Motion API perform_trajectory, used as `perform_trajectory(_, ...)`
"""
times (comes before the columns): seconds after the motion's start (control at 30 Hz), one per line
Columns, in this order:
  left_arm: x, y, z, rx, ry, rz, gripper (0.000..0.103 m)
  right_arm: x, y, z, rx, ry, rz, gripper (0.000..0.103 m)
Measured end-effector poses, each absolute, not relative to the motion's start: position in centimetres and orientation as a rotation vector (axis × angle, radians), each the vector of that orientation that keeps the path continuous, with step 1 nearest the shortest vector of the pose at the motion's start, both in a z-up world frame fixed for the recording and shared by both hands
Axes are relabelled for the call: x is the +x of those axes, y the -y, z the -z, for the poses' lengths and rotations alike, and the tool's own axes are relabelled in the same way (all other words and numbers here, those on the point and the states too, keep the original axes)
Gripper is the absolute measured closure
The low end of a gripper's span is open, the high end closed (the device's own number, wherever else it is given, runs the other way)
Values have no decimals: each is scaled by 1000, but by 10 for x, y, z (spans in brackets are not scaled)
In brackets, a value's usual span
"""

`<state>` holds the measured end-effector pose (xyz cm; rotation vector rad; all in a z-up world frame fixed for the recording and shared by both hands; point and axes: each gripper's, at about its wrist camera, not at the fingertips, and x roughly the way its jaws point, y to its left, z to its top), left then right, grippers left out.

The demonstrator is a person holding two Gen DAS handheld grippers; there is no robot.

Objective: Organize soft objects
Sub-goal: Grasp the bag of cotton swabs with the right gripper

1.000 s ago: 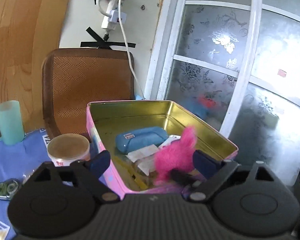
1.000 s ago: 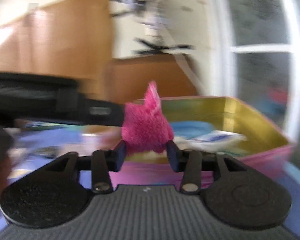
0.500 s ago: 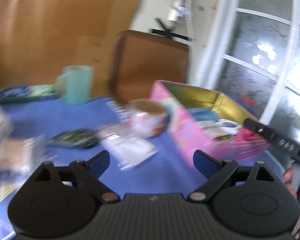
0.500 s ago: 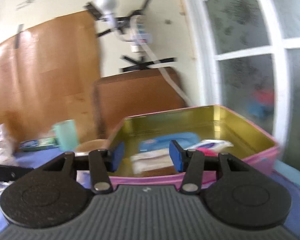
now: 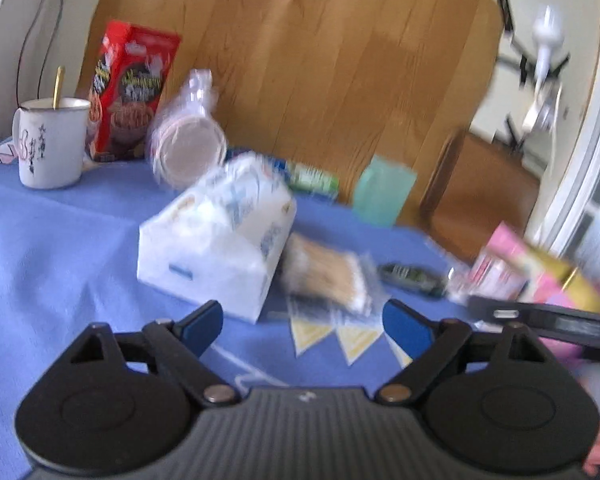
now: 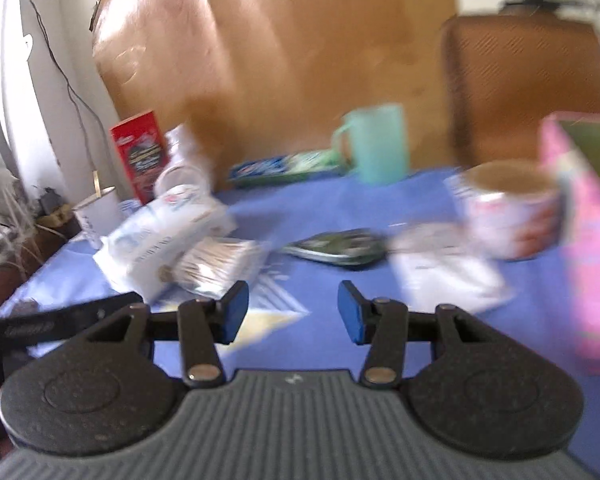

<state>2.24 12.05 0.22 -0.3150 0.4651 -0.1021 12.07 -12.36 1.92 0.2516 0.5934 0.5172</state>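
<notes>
- Left wrist view: the left gripper (image 5: pixel 302 320) hangs over a blue tablecloth (image 5: pixel 60 240). Its blue-padded jaws stand wide apart with nothing between them, and they are closing a little.
- Straight ahead of its left finger lies a soft white tissue pack (image 5: pixel 216 240) in crinkled plastic with blue print too blurred to read.
- Ahead of the gap, just beside the pack, lies a clear bag of pale sticks (image 5: pixel 328 272); beyond its right finger lies a dark flat pouch (image 5: pixel 412 276).
- Far left stand a white enamel mug (image 5: pixel 52 148) with a spoon in it and a red cardboard box (image 5: pixel 130 92); its lettering is unreadable. A stack of clear plastic cups (image 5: pixel 188 140) leans beside the box.
- Further ahead stand a mint-green plastic cup (image 5: pixel 384 190) and a wooden board (image 5: pixel 320 60). At the far right is the pink tin (image 5: pixel 540 276) with its gold inside.
- Right wrist view: the right gripper (image 6: pixel 292 312) has its jaws about half apart, gripping nothing and touching nothing.
- Ahead on its left are the tissue pack (image 6: pixel 156 236) and the stick bag (image 6: pixel 220 266), touching each other.
- Ahead of the gap lies the dark pouch (image 6: pixel 336 248). To the right sit a flat white packet (image 6: pixel 448 272), a round tub (image 6: pixel 508 216) with a tan lid, and the pink tin's wall (image 6: pixel 584 240).
</notes>
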Motion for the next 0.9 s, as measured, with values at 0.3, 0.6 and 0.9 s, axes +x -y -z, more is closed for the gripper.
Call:
perform_trajectory(0.3, 14, -113, -7, -286, -397, 154, 12, 183, 84, 3, 407, -746, -513, 51)
perform_trajectory(0.6, 17, -124, -3, -366, -407, 173, 12, 164, 90, -2, 406, -722, -525, 90)
perform_trajectory(0.9, 17, -120, -3, -345, -422, 166, 11, 109, 145, -3, 402, -726, -537, 90)
